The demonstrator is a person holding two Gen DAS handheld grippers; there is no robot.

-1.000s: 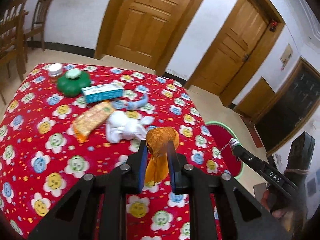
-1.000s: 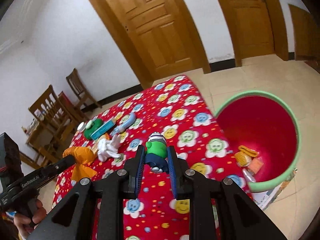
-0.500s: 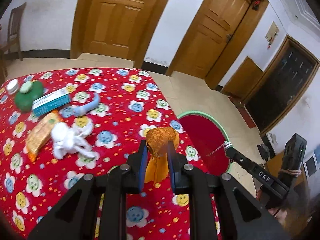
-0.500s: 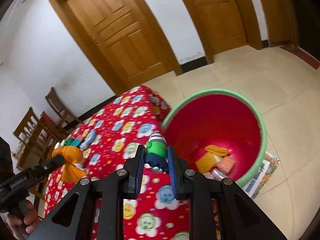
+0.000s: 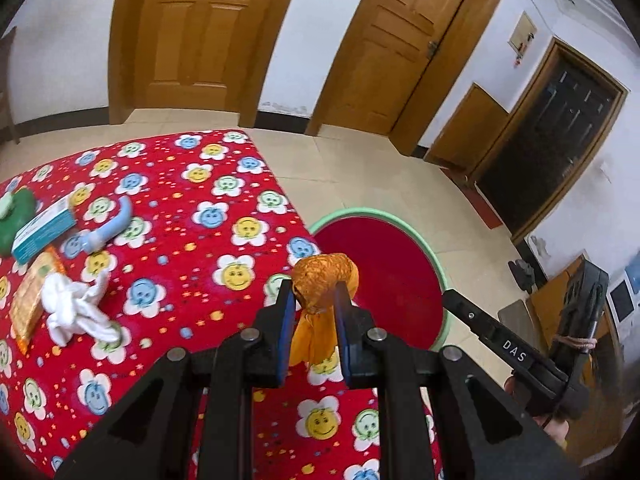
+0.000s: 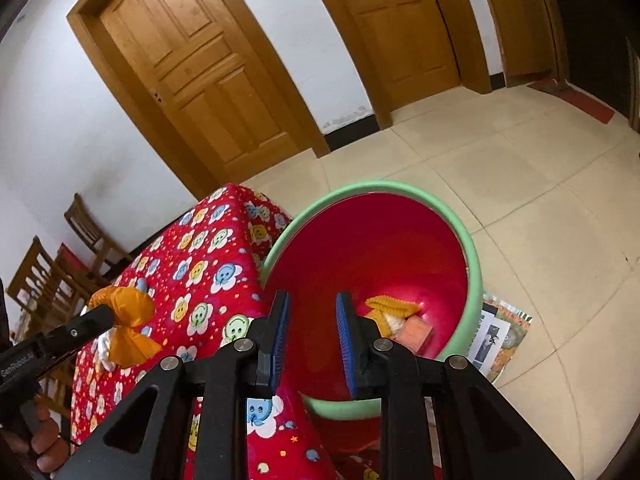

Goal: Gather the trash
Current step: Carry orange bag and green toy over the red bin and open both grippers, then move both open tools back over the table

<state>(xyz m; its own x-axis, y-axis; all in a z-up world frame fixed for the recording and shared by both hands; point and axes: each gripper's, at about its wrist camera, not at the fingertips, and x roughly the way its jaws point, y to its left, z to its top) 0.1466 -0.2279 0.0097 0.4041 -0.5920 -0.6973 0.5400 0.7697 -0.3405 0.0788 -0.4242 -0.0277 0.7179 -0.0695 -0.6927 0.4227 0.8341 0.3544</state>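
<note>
Gripping a crumpled orange wrapper (image 5: 324,280) short of the red green-rimmed basin (image 6: 472,256), the left hand-held gripper (image 5: 313,304) has yet to drop it, the right hand-held gripper (image 6: 311,320) gapes empty above several scraps (image 6: 394,308), and a white tissue wad (image 5: 76,312) waits leftward on the table (image 5: 192,280).

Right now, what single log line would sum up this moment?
left gripper: shut on orange wrapper, above tablecloth edge | right gripper: open, empty, above red bin | white tissue: on table

- green container (image 5: 12,216), at nine o'clock, cut by the frame edge.
- Papers (image 6: 498,336) at four o'clock, partly hidden behind the red bin (image 6: 472,268).
</note>
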